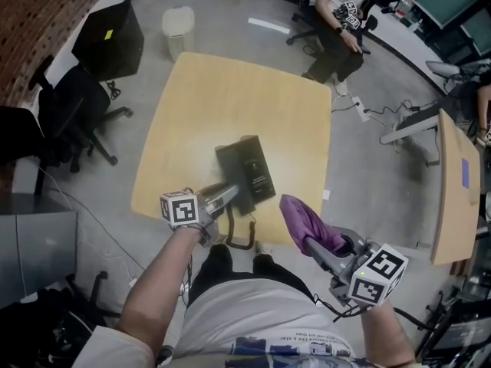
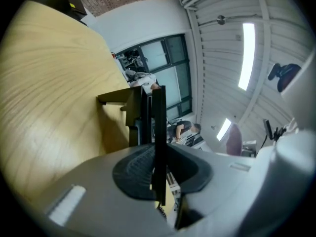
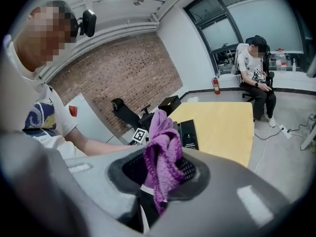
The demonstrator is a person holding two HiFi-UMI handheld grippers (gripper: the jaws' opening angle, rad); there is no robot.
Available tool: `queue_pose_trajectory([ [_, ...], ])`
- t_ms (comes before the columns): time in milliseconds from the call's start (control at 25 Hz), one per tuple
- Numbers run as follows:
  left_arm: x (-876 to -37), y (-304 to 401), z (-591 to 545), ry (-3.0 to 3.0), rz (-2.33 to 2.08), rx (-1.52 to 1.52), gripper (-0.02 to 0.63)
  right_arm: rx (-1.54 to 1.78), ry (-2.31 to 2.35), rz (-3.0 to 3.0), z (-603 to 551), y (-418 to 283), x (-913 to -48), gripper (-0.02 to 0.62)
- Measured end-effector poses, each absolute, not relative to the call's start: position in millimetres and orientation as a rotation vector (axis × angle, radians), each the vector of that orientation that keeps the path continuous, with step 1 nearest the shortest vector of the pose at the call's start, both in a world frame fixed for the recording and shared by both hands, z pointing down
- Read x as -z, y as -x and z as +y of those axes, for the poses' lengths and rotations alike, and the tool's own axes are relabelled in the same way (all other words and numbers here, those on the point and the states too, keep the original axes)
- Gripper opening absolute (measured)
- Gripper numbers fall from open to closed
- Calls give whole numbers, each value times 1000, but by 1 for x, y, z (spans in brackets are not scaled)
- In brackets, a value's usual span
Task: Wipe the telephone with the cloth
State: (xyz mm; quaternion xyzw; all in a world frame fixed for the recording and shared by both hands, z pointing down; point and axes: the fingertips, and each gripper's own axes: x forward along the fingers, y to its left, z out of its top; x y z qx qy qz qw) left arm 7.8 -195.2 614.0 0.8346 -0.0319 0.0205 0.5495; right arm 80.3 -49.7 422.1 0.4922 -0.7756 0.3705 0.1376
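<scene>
The level left gripper [image 1: 228, 195] pinches the one black telephone [image 1: 249, 171] by its edge, and the down-tilted right gripper [image 1: 322, 245] clamps the one purple cloth [image 1: 309, 222].

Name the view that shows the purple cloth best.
Right gripper view: the purple cloth fills its centre, clamped between the jaws. The head view shows it smaller, from above. The left gripper view has only a small purplish blur, possibly it.

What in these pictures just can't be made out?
- Head view: the keys and label of the telephone are too small to read, and the left gripper covers part of its near edge.
- Left gripper view: the telephone is seen edge-on, so its face is hidden.
- Right gripper view: the cloth hides where the jaws of the right gripper meet, and part of the telephone.
</scene>
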Motion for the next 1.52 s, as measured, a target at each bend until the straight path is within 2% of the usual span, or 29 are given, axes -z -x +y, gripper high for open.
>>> queue_pose_trajectory([
  [1000,-635,-10,-206,-1903,-129,-123,85,-1114,-1445,-2246,-41,-72,-422,84],
  [1520,-641,-1,-215,-1942,-275,-226,172,-1067,-1412,-2310,-42,-82,-422,84],
])
